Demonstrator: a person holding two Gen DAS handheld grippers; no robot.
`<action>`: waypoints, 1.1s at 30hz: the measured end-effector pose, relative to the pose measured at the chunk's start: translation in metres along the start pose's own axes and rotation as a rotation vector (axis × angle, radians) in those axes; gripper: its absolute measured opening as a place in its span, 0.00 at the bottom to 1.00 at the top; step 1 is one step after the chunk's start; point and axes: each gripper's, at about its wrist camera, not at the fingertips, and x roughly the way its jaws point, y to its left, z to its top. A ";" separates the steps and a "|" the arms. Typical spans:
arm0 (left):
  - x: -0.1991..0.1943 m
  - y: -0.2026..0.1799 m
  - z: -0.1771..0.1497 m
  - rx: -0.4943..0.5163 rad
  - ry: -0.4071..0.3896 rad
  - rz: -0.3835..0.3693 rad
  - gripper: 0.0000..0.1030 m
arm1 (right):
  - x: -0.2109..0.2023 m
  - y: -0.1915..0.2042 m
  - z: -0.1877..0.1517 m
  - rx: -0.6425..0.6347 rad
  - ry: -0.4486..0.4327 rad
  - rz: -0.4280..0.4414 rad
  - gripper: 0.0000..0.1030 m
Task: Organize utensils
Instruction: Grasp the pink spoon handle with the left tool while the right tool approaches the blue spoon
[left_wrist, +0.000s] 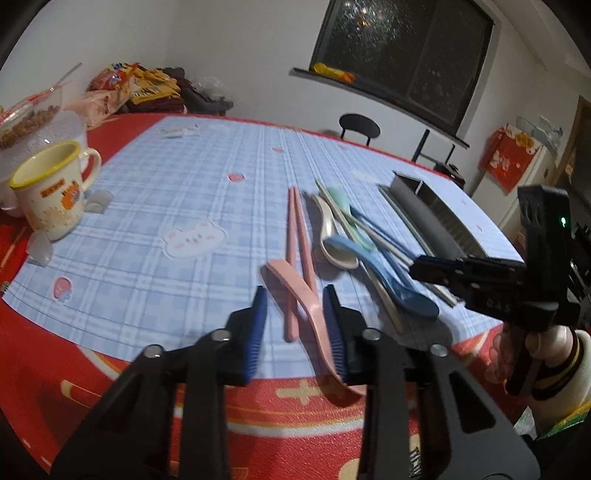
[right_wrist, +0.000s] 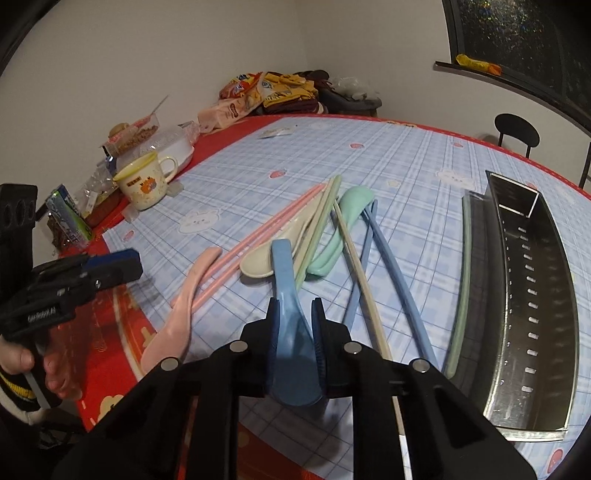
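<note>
Plastic utensils lie in a loose pile on the blue checked mat. My left gripper is open, its jaws either side of the pink spoon, which lies across the pink chopsticks. My right gripper straddles the blue spoon, pads close against its bowl; the spoon rests on the mat. A cream spoon, mint spoon, green, cream and blue chopsticks lie between. The steel utensil tray sits right, empty.
A yellow-rimmed mug and a lidded food container stand at the left on the red tablecloth. Snack bags pile at the far edge. A black chair stands behind the table.
</note>
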 end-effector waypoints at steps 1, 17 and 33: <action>0.001 0.000 -0.001 -0.004 0.003 -0.011 0.29 | 0.002 -0.001 -0.001 0.005 0.005 0.001 0.17; 0.020 -0.009 -0.016 -0.021 0.094 -0.055 0.29 | 0.024 -0.006 -0.008 0.020 0.089 0.015 0.17; 0.032 -0.017 -0.023 0.010 0.164 -0.079 0.29 | 0.024 -0.012 -0.010 0.061 0.099 0.072 0.22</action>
